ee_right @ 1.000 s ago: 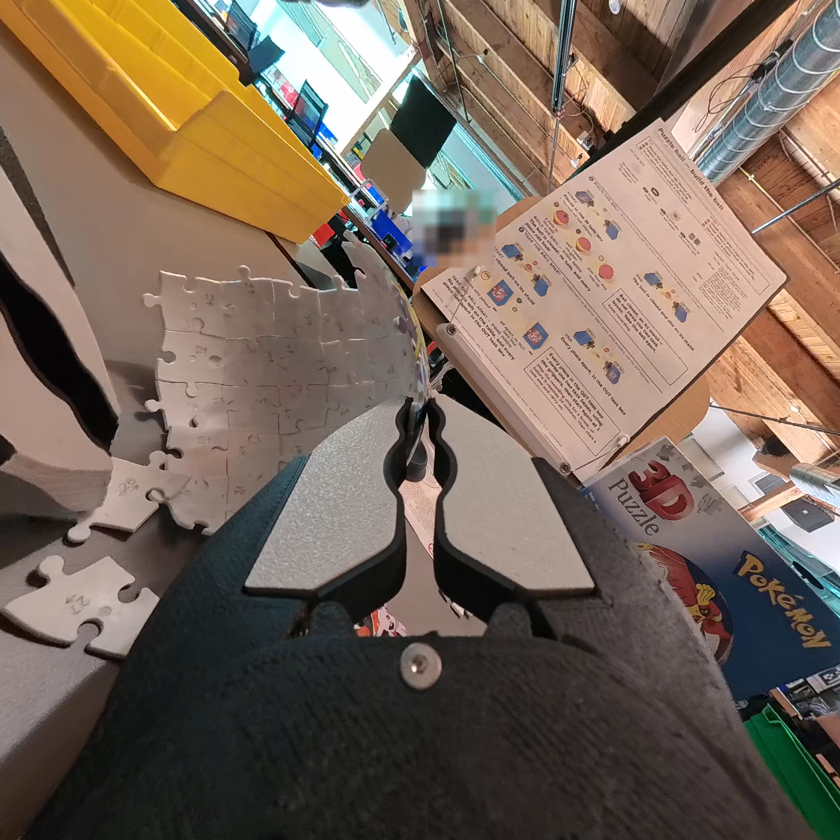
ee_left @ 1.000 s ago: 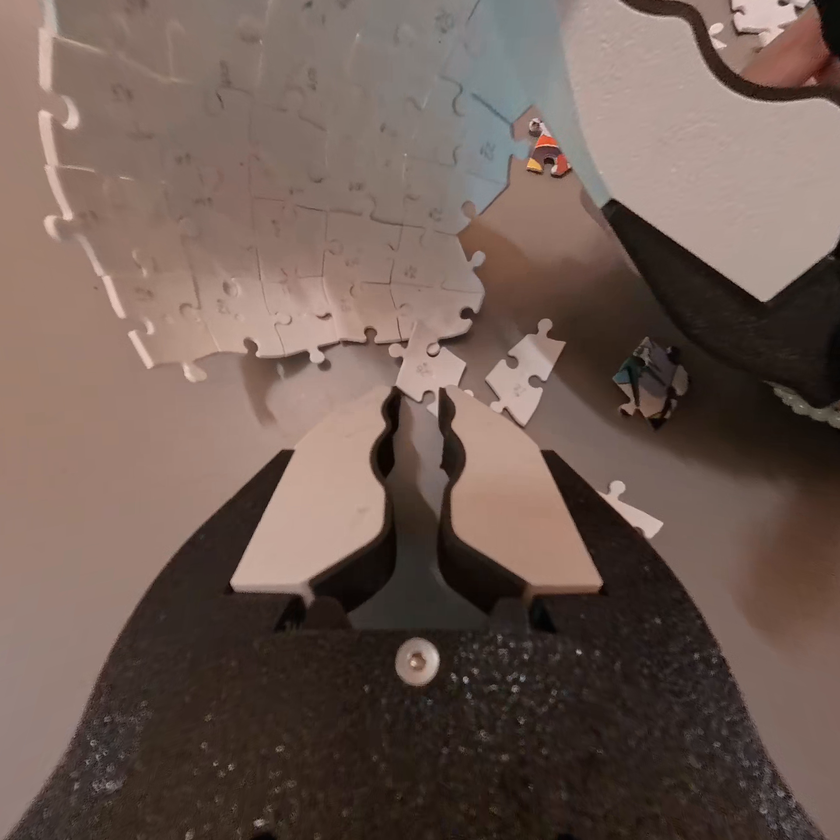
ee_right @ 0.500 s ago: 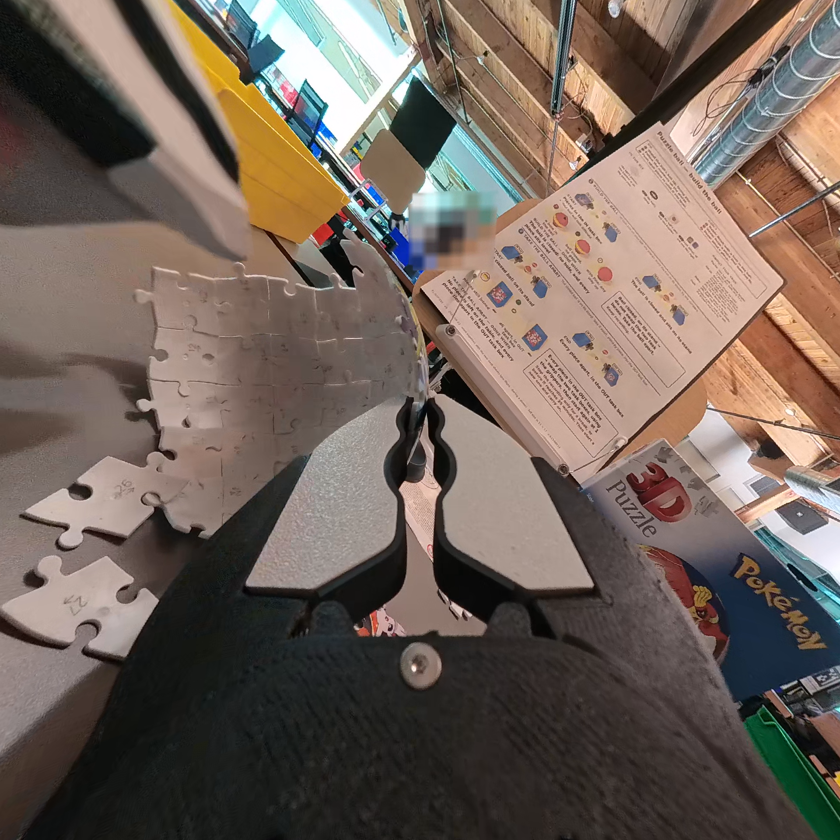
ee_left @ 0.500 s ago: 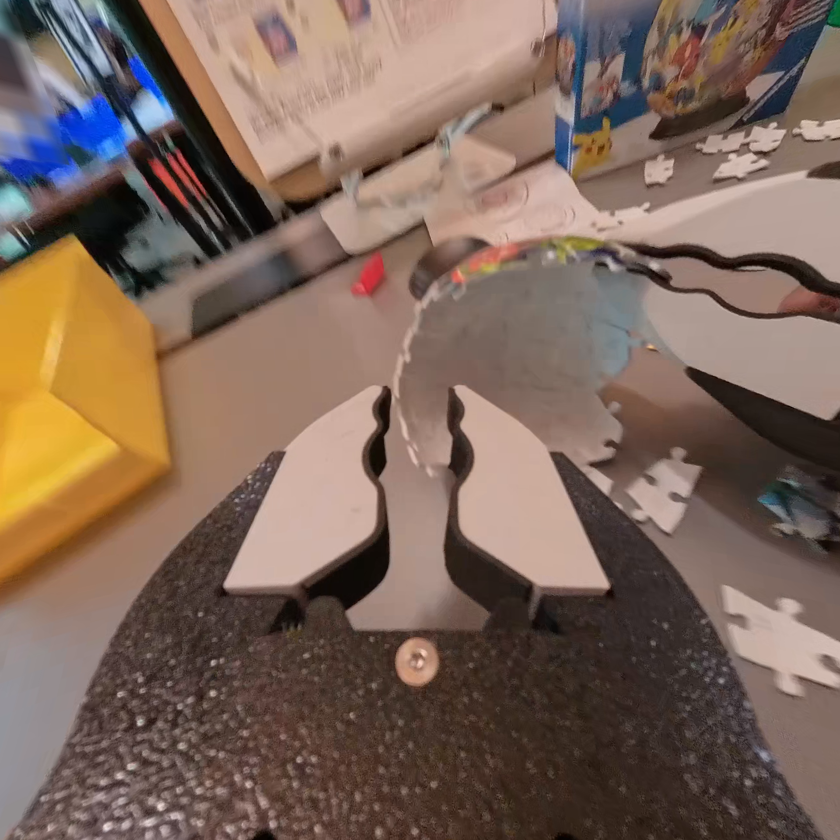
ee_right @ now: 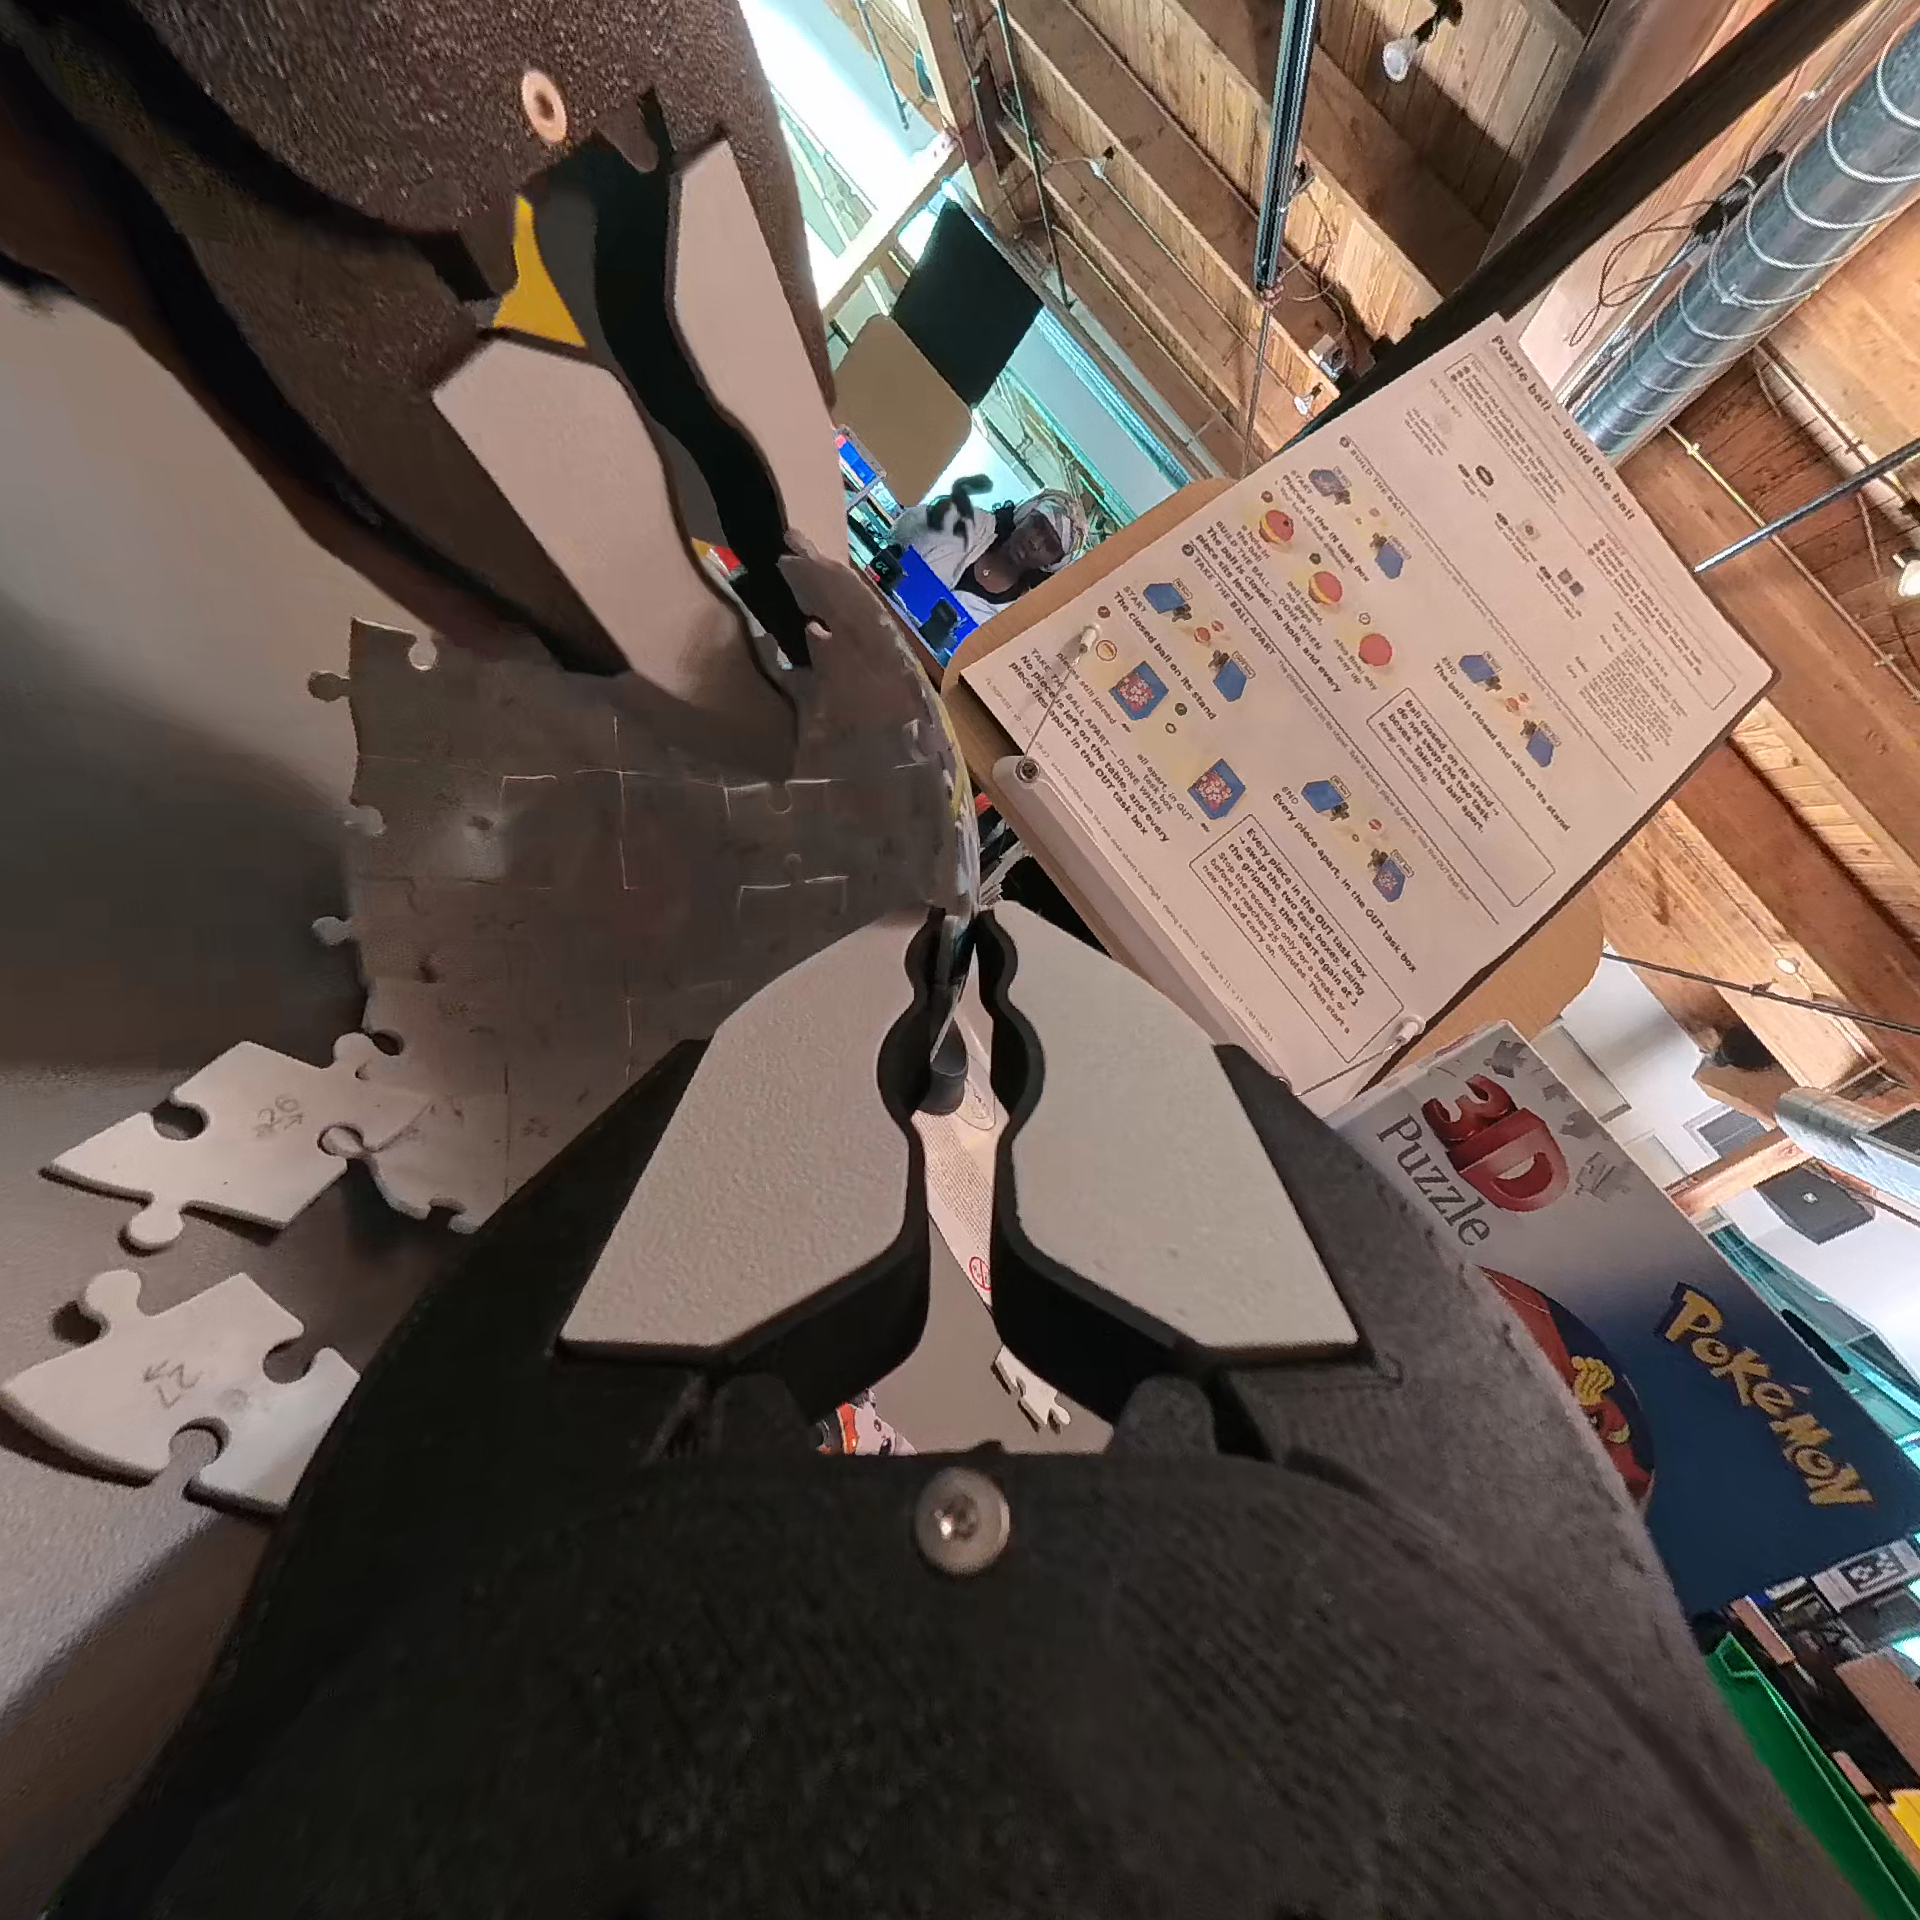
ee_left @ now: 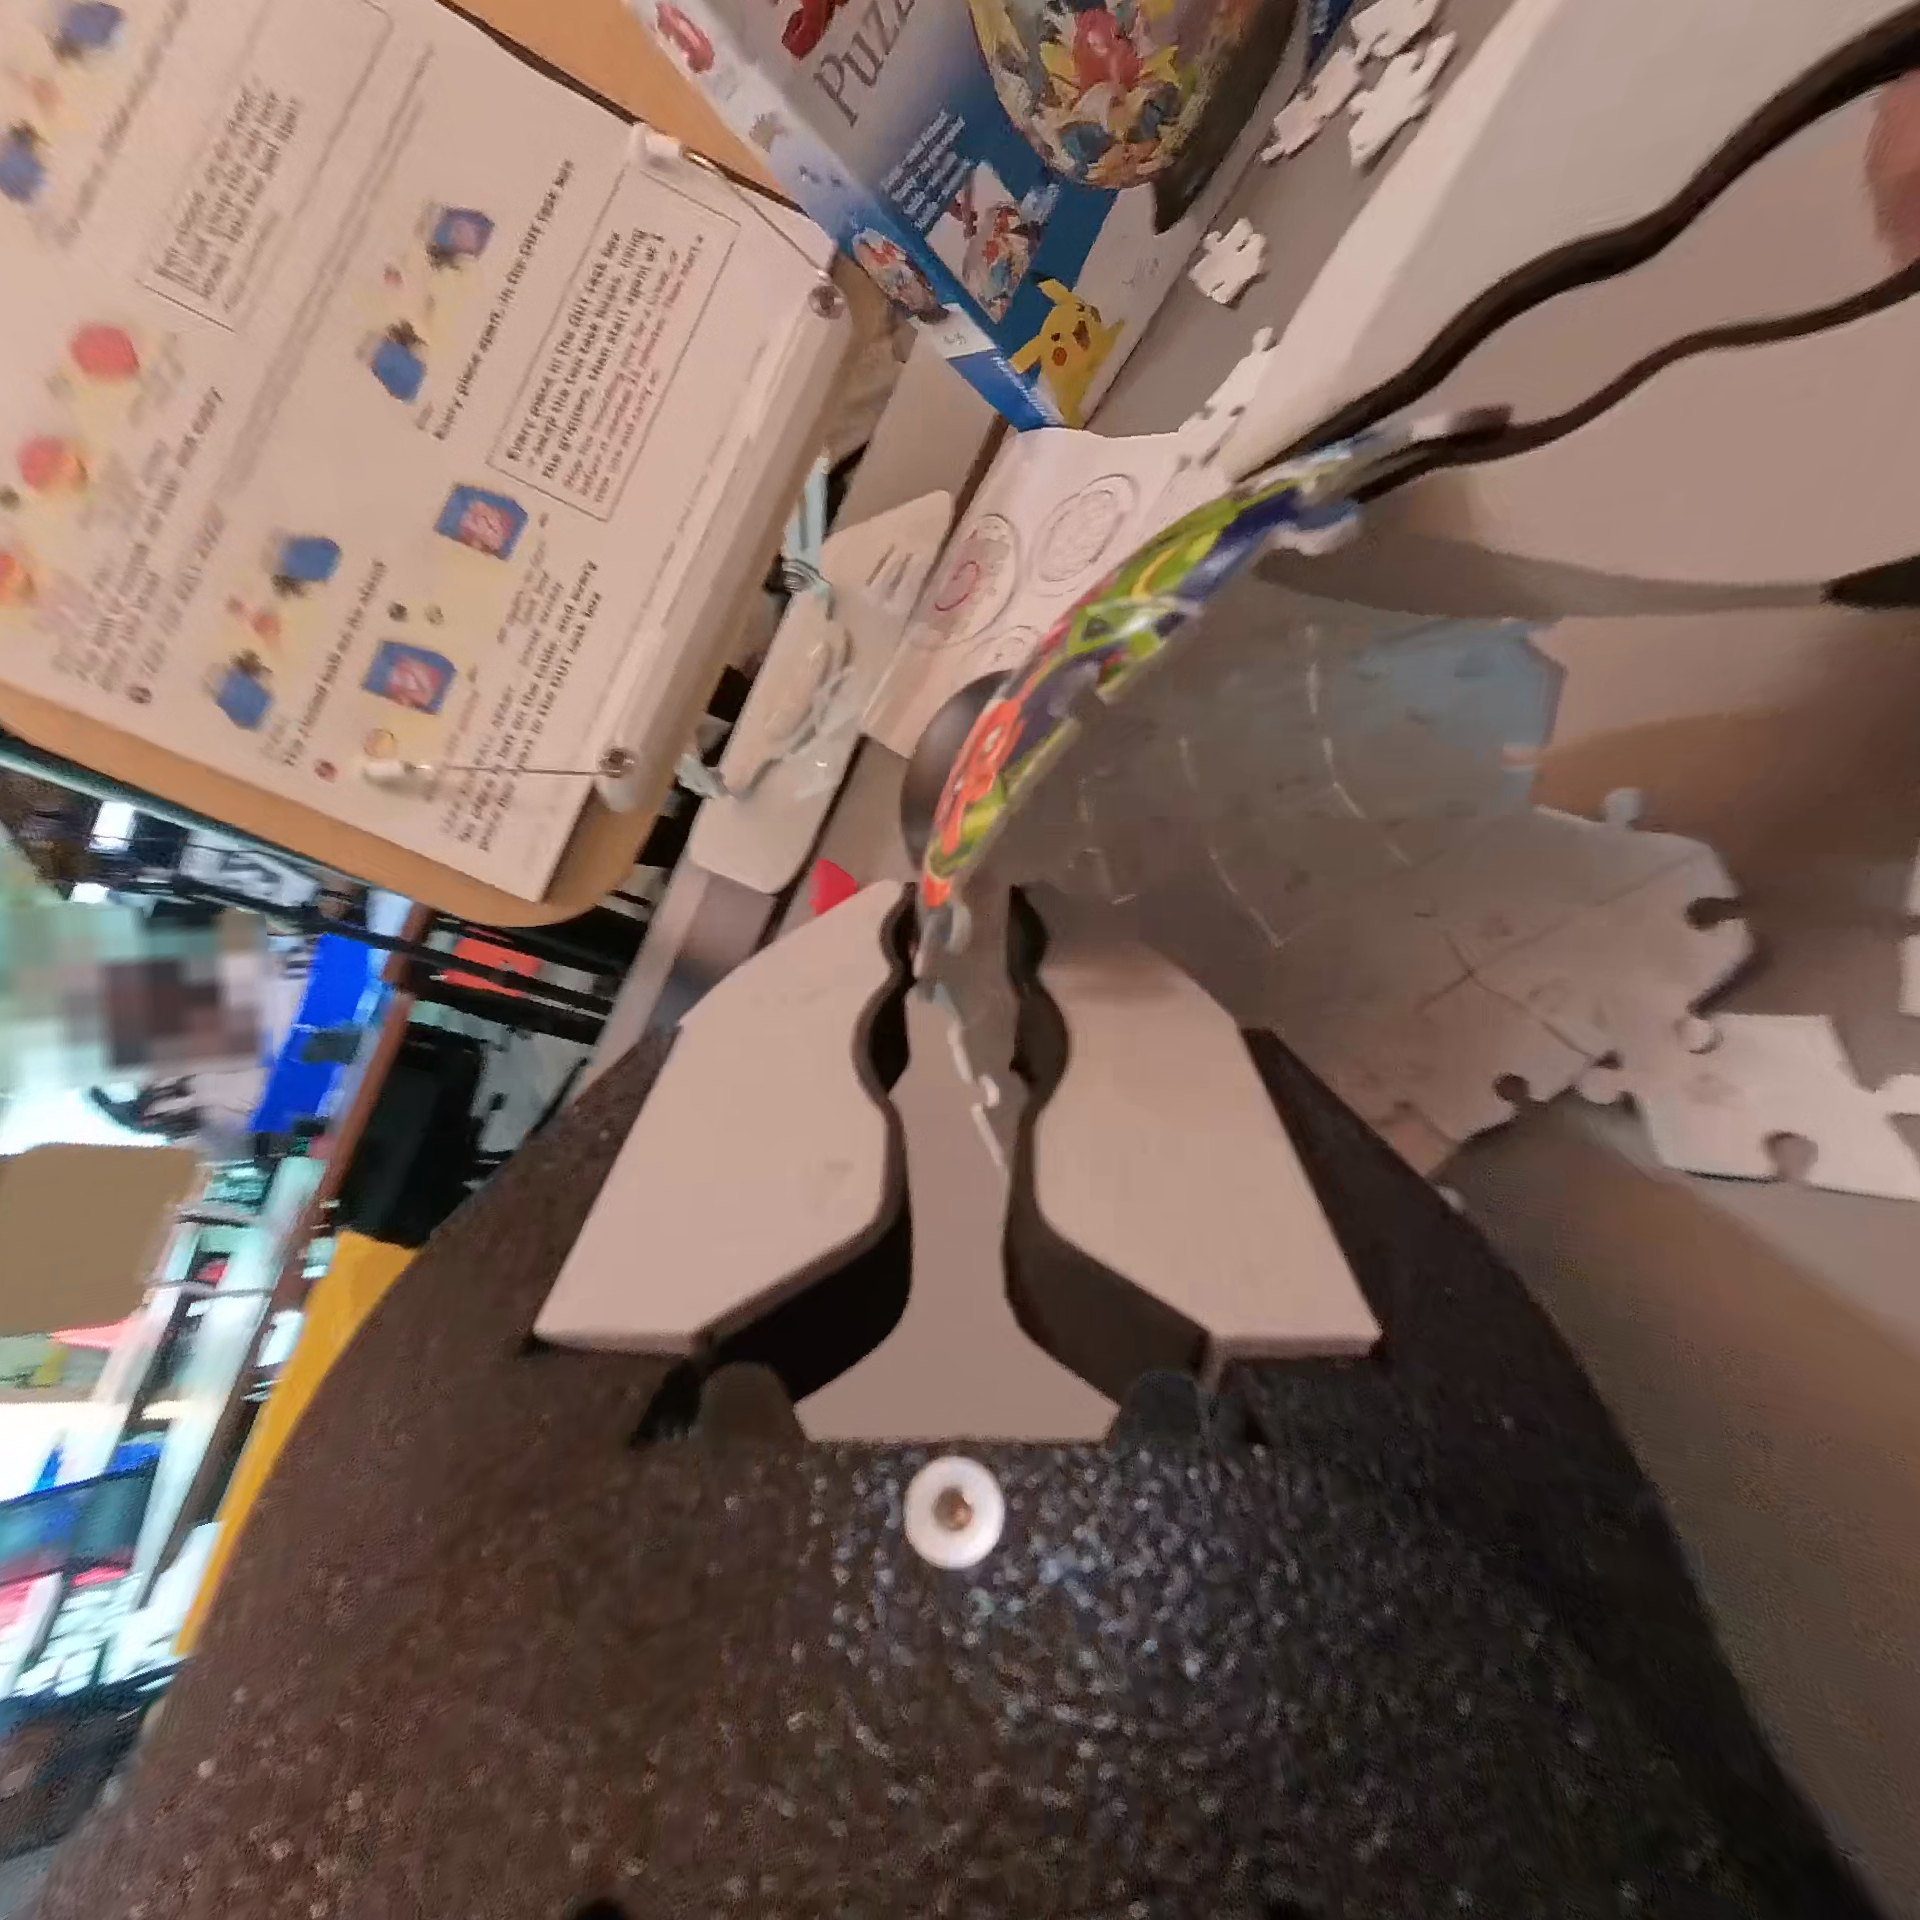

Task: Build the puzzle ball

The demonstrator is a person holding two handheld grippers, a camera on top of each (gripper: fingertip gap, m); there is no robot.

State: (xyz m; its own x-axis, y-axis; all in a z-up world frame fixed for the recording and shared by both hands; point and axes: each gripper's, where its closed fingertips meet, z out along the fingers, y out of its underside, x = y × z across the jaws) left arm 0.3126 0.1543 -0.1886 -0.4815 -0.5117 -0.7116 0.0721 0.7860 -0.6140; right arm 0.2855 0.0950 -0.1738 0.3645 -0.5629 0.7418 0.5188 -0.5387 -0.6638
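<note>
We have the curved puzzle shell (ee_right: 623, 852) pinched at its rim by both claws: right claw (ee_right: 961, 961) nipping the near edge, left claw (ee_left: 961, 935) gripping the far edge. Loose pieces (ee_right: 208, 1143) lie on the tabletop (ee_right: 94, 1538); the puzzle box (ee_right: 1621, 1299) stands alongside.

Your left wrist camera is looking forward along its own gripper (ee_left: 961, 966), rolled hard so the table is tilting, and sitting very close to the rim of the curved puzzle shell (ee_left: 1299, 831). Your right wrist camera is looking upward from low near the table (ee_right: 125, 582), along its gripper (ee_right: 961, 961), taking in the ceiling beams. Both views are sharing the shell (ee_right: 623, 831), the instruction board (ee_left: 364, 416) (ee_right: 1403, 675), the puzzle box (ee_left: 987, 187) (ee_right: 1662, 1330), and each other's gripper.
</note>
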